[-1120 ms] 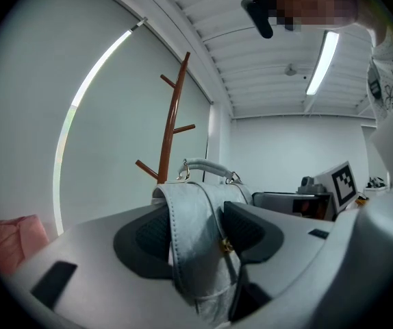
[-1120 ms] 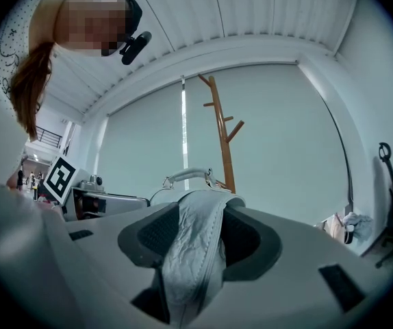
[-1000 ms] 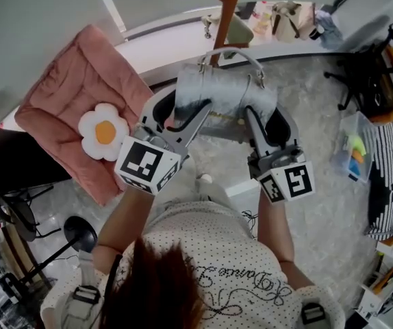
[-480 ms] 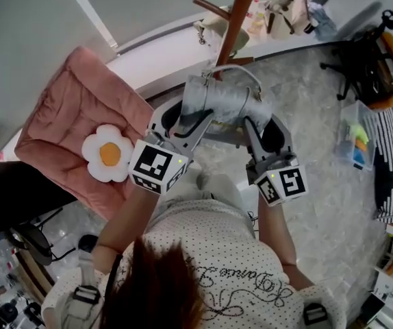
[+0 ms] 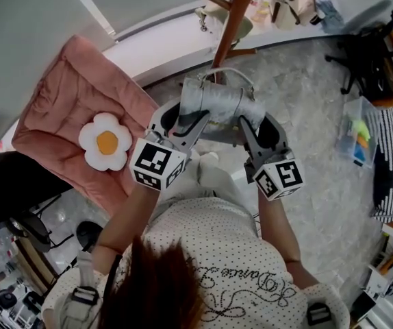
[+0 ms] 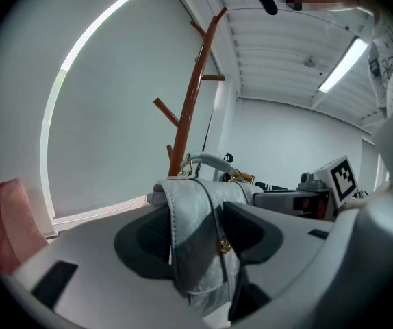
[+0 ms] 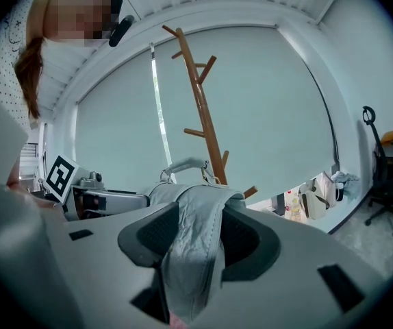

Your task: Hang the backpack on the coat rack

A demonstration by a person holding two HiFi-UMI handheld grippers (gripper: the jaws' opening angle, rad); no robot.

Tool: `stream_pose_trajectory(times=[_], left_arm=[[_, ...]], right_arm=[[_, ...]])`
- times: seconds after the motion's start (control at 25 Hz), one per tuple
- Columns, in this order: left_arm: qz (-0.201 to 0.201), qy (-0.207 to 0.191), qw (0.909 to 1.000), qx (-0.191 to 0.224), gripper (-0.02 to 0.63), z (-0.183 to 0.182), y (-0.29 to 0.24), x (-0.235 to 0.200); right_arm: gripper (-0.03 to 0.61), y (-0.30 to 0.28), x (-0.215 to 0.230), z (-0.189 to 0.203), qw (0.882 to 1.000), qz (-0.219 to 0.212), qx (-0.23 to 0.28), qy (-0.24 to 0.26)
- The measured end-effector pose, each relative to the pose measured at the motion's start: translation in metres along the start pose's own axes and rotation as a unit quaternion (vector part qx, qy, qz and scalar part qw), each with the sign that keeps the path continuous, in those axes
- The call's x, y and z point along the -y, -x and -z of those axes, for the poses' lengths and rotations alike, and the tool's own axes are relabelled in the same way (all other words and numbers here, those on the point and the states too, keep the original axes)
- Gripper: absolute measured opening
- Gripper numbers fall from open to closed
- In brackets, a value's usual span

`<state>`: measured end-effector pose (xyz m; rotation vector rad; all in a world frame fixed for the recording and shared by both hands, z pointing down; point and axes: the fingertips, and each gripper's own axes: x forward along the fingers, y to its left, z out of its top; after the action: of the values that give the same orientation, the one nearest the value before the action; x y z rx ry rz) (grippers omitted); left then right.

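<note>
Grip is kept on both sides of the pale grey leather backpack (image 5: 218, 105): the left tool (image 6: 198, 233) is closed on a stitched strap of it, and the right tool (image 7: 195, 242) is closed on a crumpled fold of the same grey material, so neither tool is free. The bag is carried in the air in front of the person, its long axis running across from one tool to the other, with its curved top handle (image 5: 232, 72) on the far side, turned away from the body. The brown wooden coat rack (image 5: 233, 16) stands straight ahead, just beyond that handle and about midway between the two tools, so neither hand is judged clearly nearer. Whether the handle touches the pole cannot be told. The slanted pegs (image 7: 195, 133) branch upward from the pole, and most are seen above the handle, so a lift and a forward push would be called for to slip the loop over a tip. Room is limited behind the rack by the window wall; a pink padded cushion (image 5: 66, 98) lies to the left, while the marbled floor (image 5: 306, 108) to the right is open.
</note>
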<state>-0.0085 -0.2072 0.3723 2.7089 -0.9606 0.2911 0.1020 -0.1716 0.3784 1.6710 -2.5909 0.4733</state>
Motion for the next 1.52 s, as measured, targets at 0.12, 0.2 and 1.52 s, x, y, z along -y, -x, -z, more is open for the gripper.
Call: stream_pose_trajectory(times=[0.12,0.2,1.52], left_arm=[[-0.006,0.011,0.9998,-0.013,0.216,0.012,-0.007,-0.001],[-0.011,0.016,0.9995,-0.023,0.216,0.022,-0.011,-0.003],[-0.023,0.077,0.9853,-0.151,0.209,0.145,-0.076,-0.042]], right_arm=[[0.184,-0.003,0.008,0.012,1.0,-0.005,-0.019,-0.009],[0.184,-0.006,0.012,0.022,0.999,-0.01,-0.03,-0.015],[0.193,-0.056,0.072,0.148,0.986,-0.002,-0.142,-0.088]])
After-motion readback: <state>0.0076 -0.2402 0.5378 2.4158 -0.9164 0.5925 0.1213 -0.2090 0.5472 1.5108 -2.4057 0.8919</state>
